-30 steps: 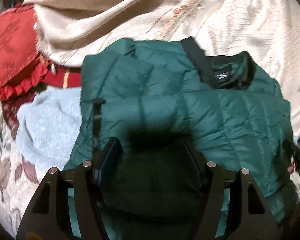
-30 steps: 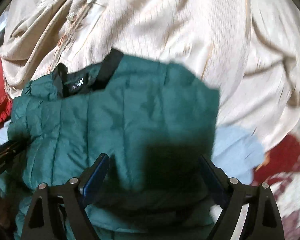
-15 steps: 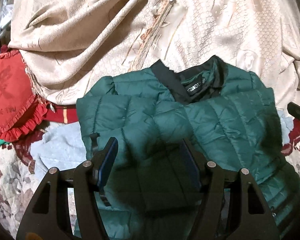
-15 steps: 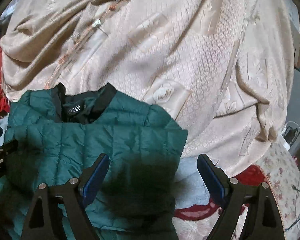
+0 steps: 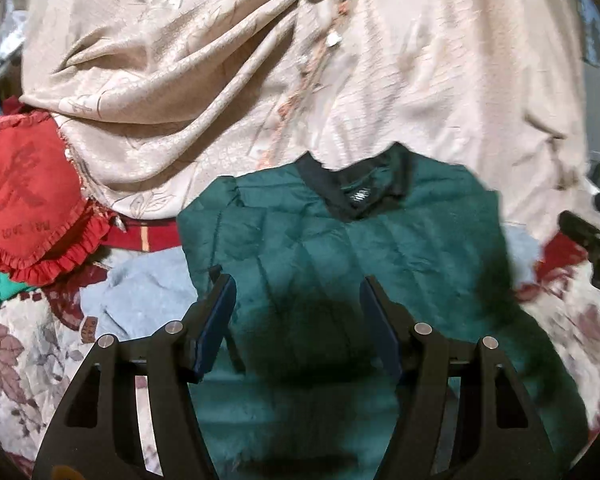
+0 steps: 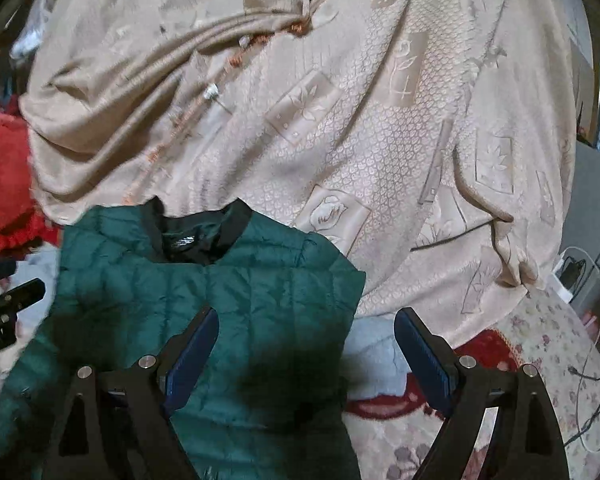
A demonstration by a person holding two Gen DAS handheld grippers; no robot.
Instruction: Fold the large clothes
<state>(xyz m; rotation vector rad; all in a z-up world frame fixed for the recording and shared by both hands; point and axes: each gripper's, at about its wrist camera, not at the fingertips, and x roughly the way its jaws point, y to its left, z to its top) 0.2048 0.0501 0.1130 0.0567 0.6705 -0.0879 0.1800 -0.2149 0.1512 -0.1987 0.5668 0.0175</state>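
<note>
Green quilted jacket (image 5: 360, 264) is laid flat, collar up, on a floral bedspread (image 6: 540, 360) below beige drapery (image 6: 340, 120). Both the left gripper (image 5: 298, 304) and right gripper (image 6: 306, 334) are held wide apart, gripping nothing.

A home, likely a bedroom — floral bedspread (image 5: 28, 360), beige throw (image 6: 340, 140), frilled red cushion (image 5: 24, 200).

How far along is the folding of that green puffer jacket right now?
Done: the green jacket lies in a compact block, sleeves tucked across its front, collar up. In hand: nothing; the left gripper and right gripper hang open above it. Left: probably one more fold.
</note>
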